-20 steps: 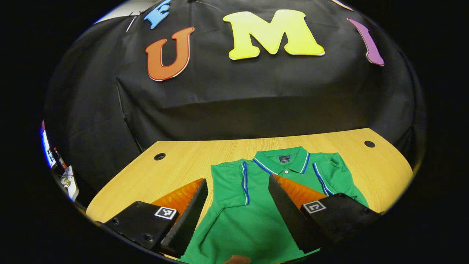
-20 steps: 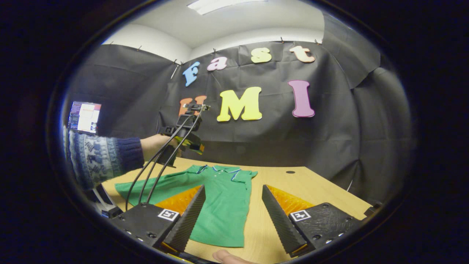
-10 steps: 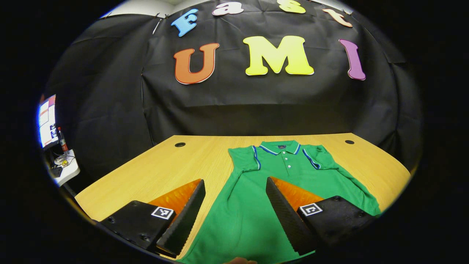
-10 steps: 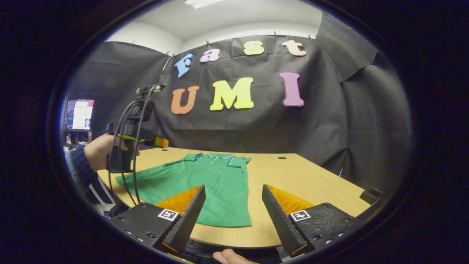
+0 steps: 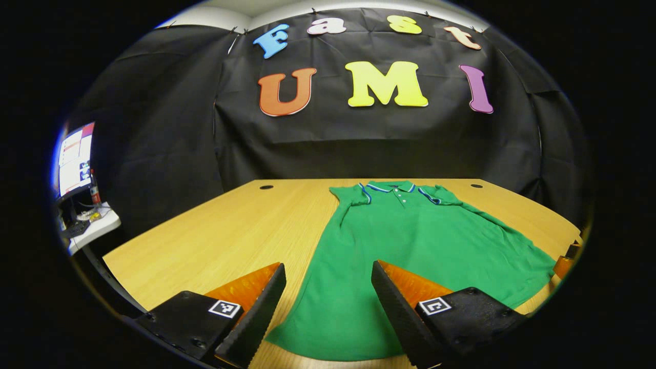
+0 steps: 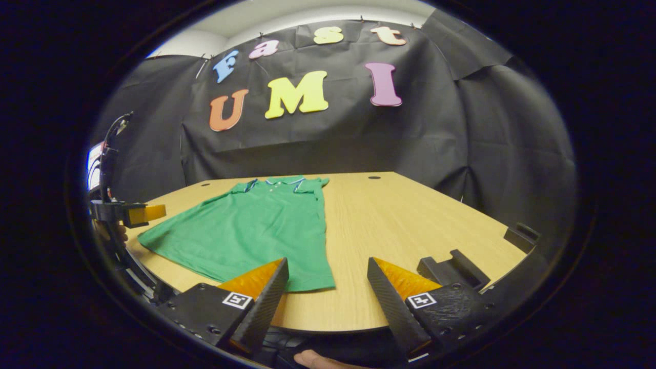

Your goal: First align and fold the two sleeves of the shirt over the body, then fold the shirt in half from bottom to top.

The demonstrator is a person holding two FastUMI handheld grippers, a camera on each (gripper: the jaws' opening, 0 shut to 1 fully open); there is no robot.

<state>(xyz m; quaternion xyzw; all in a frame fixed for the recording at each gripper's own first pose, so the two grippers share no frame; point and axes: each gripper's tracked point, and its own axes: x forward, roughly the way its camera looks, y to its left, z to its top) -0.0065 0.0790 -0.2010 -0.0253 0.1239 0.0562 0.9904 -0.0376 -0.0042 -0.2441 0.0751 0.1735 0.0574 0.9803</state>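
The shirt (image 5: 410,246) lay flat on the worktop (image 5: 225,241), collar toward the booth wall at the back and hem toward the near edge. In the right gripper view it sat in the left half of the frame, with the left tool (image 6: 146,212) at far left, beside its hem corner.

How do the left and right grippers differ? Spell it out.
The left gripper faces the shirt hem, cloth between its fingers; the right gripper faces mostly bare table beside the shirt's corner. The right gripper sits back past the table's edge; the left gripper seems to reach over it. Both are open, holding nothing.
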